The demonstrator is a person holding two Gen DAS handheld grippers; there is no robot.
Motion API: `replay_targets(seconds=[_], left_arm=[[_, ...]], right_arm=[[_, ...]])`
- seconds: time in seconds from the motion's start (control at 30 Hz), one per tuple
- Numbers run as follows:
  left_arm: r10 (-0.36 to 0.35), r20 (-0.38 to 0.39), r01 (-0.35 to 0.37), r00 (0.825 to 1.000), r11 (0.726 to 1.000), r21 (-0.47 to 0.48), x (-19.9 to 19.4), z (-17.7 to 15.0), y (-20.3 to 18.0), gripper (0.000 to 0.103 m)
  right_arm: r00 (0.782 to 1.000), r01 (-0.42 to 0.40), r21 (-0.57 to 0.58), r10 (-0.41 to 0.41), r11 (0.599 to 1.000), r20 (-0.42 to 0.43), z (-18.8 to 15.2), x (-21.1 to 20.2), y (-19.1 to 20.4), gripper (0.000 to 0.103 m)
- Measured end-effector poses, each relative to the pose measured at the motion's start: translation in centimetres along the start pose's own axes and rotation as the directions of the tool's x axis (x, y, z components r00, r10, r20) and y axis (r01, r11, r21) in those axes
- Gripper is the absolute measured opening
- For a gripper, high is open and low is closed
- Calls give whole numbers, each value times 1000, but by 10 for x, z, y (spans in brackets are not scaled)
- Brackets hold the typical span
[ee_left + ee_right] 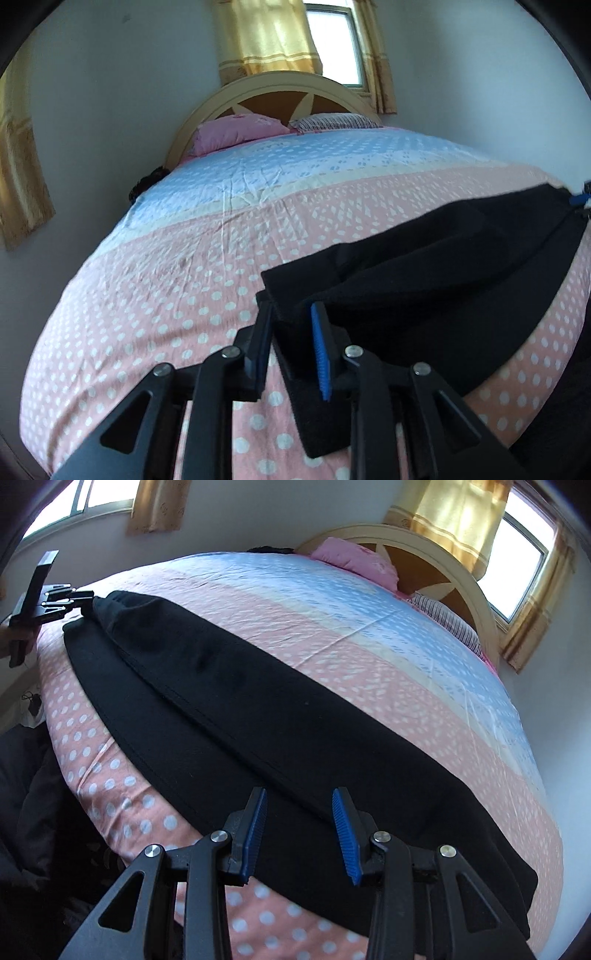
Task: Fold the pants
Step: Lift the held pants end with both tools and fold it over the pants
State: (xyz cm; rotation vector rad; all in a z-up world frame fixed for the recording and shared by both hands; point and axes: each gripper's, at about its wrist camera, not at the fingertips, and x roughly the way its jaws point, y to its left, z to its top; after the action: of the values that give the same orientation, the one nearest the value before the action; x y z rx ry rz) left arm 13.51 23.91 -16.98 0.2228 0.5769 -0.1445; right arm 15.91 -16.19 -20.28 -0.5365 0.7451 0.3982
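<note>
Here the left gripper has its two blue-padded fingers a little apart, astride one narrow end of the black pants. The cloth sits between the pads, but I cannot tell whether they press on it. The right gripper stands wider open above the other end of the garment, its pads clear of the cloth and nothing held.

The pants lie stretched lengthwise near the front edge of the bed, on the pink dotted part of the sheet. One leg appears laid over the other, with a long seam running down the middle, so I judge the lengthwise fold done. The crosswise folds, bringing one end toward the other, look still to come, since the garment lies at full length.

No container shows in either view. Beyond the pants are two pillows by the headboard, and curtained windows.
</note>
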Motion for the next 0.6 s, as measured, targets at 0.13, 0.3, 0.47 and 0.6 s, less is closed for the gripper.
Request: replay_targets(seconds=[0.13, 0.3, 0.47, 0.6], left_arm=[[0, -11, 2, 1000, 993, 117, -2, 0, -9, 26], [-36, -37, 42, 999, 985, 165, 1, 3, -10, 26], [-47, -36, 53, 998, 979, 195, -6, 9, -10, 30], [-46, -44, 57, 998, 958, 280, -11, 7, -22, 61]], right_arm=[[1000, 26, -45, -26, 999, -16, 7, 11, 9, 39], [998, 40, -46, -42, 998, -52, 10, 27, 5, 39], [998, 39, -63, -43, 997, -50, 11, 30, 8, 39], [999, -7, -71, 3, 997, -48, 17, 32, 10, 39]])
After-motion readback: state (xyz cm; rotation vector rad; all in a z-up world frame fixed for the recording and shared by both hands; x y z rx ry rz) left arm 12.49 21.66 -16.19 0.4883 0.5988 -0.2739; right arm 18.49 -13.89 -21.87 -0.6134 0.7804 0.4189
